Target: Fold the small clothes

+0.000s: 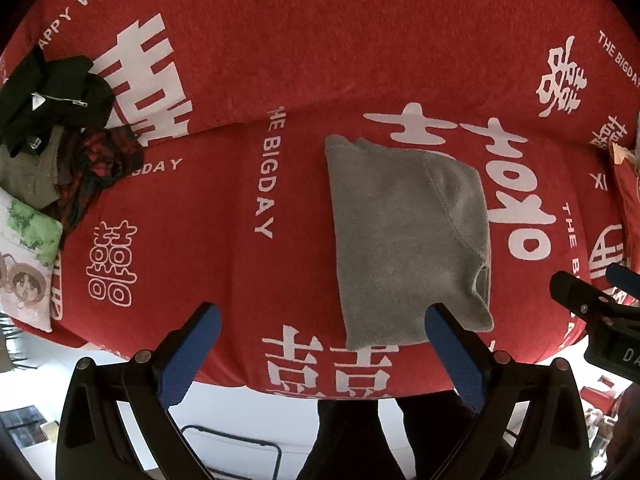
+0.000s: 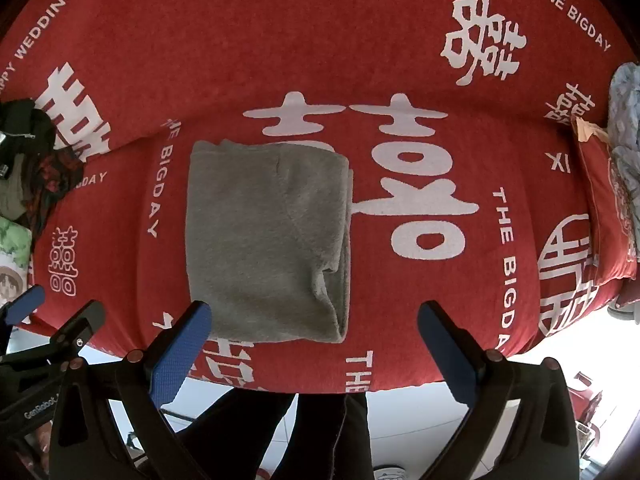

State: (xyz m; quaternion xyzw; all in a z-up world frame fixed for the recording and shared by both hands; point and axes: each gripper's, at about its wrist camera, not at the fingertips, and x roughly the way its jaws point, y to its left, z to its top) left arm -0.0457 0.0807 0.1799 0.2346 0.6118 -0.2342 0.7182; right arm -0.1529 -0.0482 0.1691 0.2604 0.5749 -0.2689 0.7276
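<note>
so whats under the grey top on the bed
The folded grey top lies on the red bedspread, covering part of its big white characters. Whether anything else sits beneath it cannot be seen.

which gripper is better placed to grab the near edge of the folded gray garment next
Likely the right. The right gripper is open with the gray garment's near edge lying between its fingers. The left gripper, also open, has the garment off toward its right finger.

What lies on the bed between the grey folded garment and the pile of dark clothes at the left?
Only the red blanket with white print; nothing rests on it between the grey garment and the dark pile. The left wrist view shows it best.
</note>
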